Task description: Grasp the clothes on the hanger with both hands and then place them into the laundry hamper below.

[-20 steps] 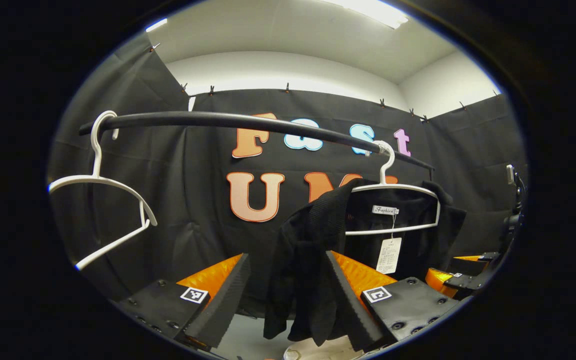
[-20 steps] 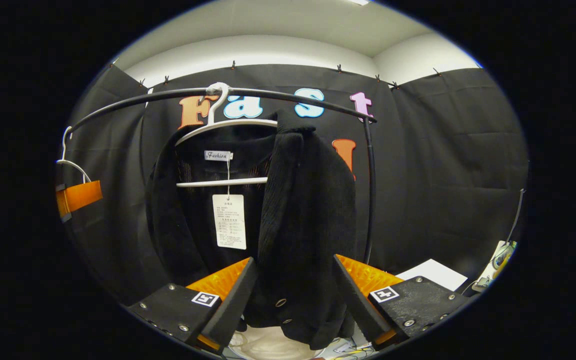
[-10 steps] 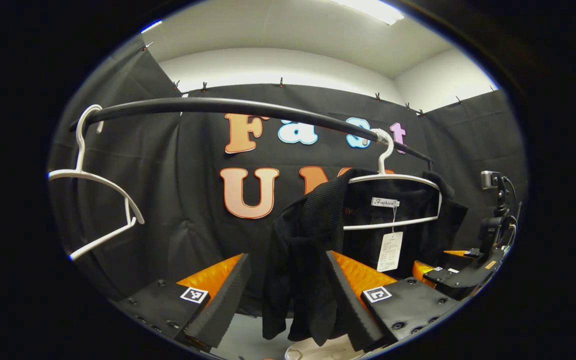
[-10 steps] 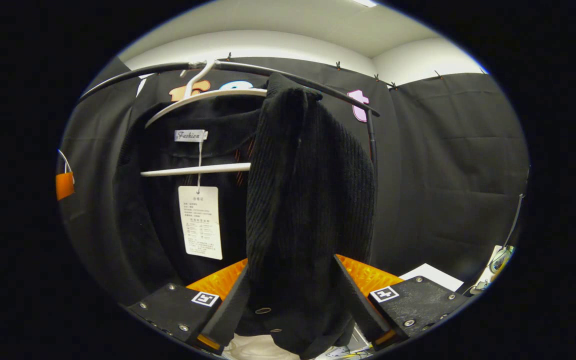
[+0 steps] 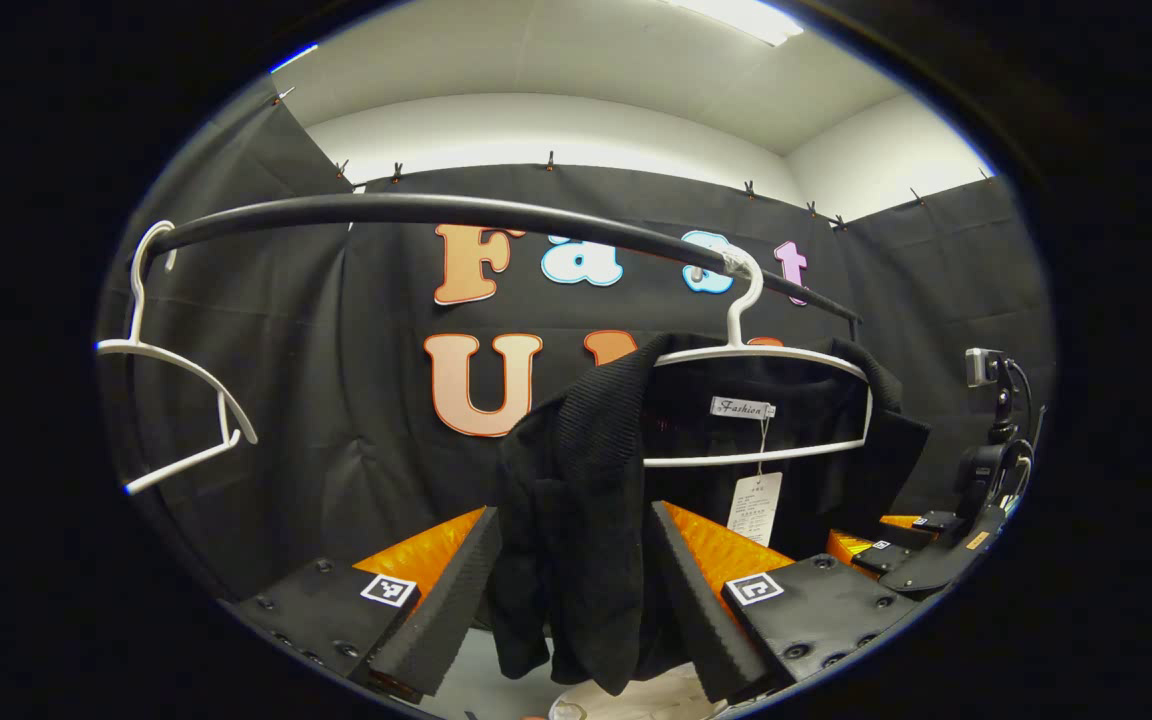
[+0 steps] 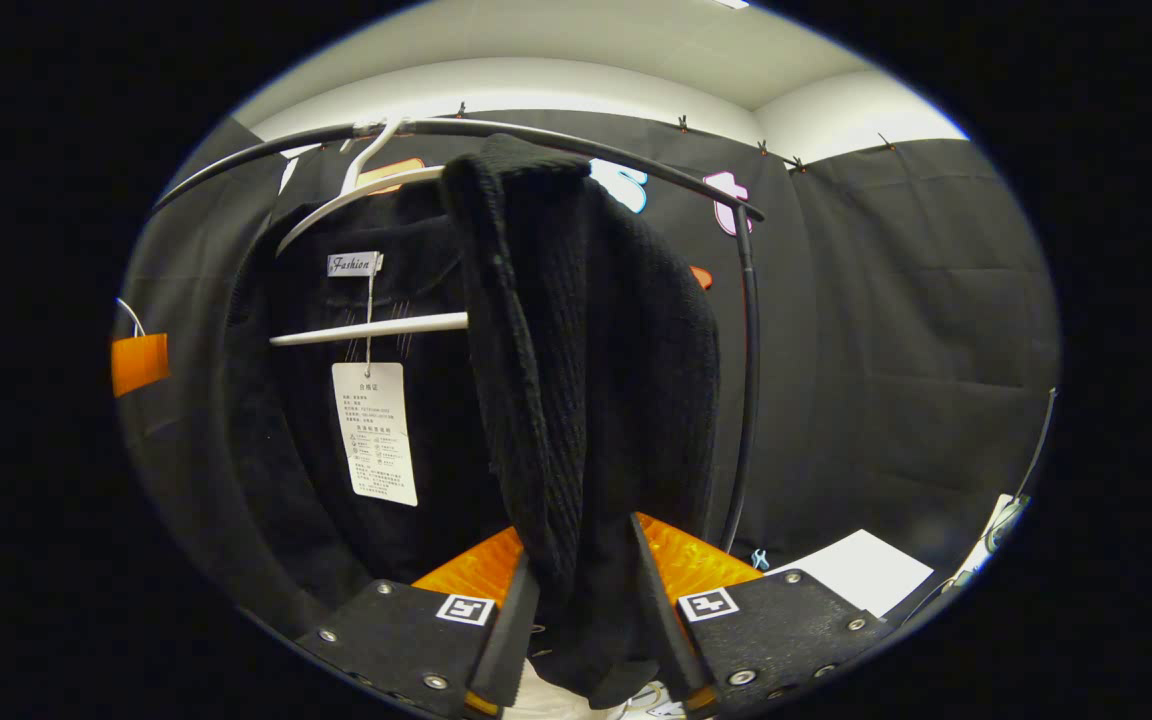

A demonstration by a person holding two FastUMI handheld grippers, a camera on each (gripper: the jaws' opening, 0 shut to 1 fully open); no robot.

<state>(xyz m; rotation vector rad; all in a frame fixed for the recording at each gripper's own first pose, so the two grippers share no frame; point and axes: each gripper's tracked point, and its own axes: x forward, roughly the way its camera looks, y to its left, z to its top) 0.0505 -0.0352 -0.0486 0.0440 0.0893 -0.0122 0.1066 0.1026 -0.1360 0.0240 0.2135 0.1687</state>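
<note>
While black cardigan (image 6: 586, 400) hangs on white hanger (image 5: 766, 355) at frame centre, right tongs (image 6: 581, 640) pinch its hem, left tongs (image 5: 576, 600) stand wide around it; empty hanger (image 5: 176, 380) far left on rail (image 5: 456, 212).

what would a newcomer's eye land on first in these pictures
A black knitted cardigan hangs on a white plastic hanger from a curved black rail, its white paper tag dangling in front. The right hand-held gripper closes on its front panel; an empty white hanger hangs at the rail's far end.

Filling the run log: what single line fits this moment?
stage: grasping | right tongs: closed on black garment | left tongs: open around it | hanger: on rail
</note>
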